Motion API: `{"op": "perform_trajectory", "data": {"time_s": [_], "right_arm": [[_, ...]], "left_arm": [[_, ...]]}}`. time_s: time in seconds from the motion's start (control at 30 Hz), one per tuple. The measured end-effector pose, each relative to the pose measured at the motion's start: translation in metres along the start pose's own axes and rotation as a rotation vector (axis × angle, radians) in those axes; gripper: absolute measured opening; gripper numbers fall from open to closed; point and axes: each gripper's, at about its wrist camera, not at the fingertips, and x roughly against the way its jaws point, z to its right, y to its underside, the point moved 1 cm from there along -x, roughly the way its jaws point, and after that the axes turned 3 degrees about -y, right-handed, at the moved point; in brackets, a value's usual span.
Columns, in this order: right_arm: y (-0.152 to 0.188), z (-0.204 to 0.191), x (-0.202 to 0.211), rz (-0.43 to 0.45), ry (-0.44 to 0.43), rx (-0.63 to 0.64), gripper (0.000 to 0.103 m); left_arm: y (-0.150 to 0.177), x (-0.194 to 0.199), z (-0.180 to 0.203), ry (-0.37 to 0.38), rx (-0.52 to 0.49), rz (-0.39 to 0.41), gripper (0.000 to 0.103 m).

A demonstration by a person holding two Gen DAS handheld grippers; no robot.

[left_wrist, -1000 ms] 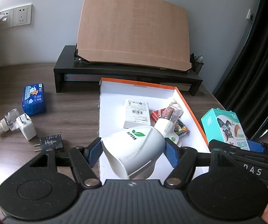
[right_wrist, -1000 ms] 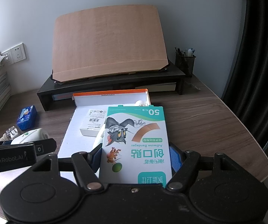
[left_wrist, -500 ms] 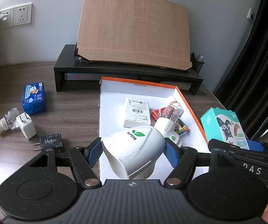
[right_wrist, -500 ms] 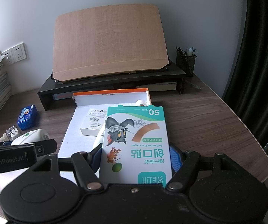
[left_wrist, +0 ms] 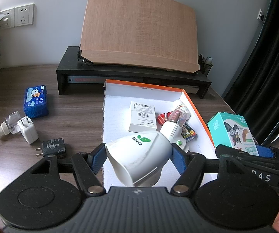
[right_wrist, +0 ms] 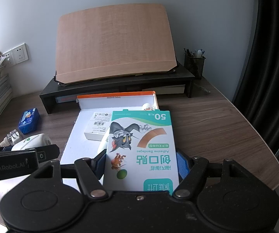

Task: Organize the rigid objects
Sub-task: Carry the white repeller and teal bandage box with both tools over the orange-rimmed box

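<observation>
The left gripper (left_wrist: 138,156) clamps its blue pads on a white, bulb-shaped plug-in device (left_wrist: 139,158) printed with a green leaf and "SUPERB", its surface faintly scuffed; it hangs over the near end of the open white box (left_wrist: 195,106) with the orange rim. The right gripper (right_wrist: 141,162) squeezes a teal-and-white bandage box (right_wrist: 142,145) showing a cartoon cat and mouse, a tan plaster strip and "50", held above the same box's near right side. Inside lie a white carton (left_wrist: 142,119) and a small bottle (left_wrist: 180,110).
</observation>
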Motion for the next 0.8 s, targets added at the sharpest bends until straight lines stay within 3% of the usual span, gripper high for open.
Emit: {"op": "perform_trajectory", "data": {"time_s": [0.8], "right_arm": [[0.0009, -0.0008, 0.0001, -0.009, -0.003, 0.002, 0.084]], "left_arm": [[0.0011, 0.0013, 0.001, -0.003, -0.001, -0.007, 0.071]]}}
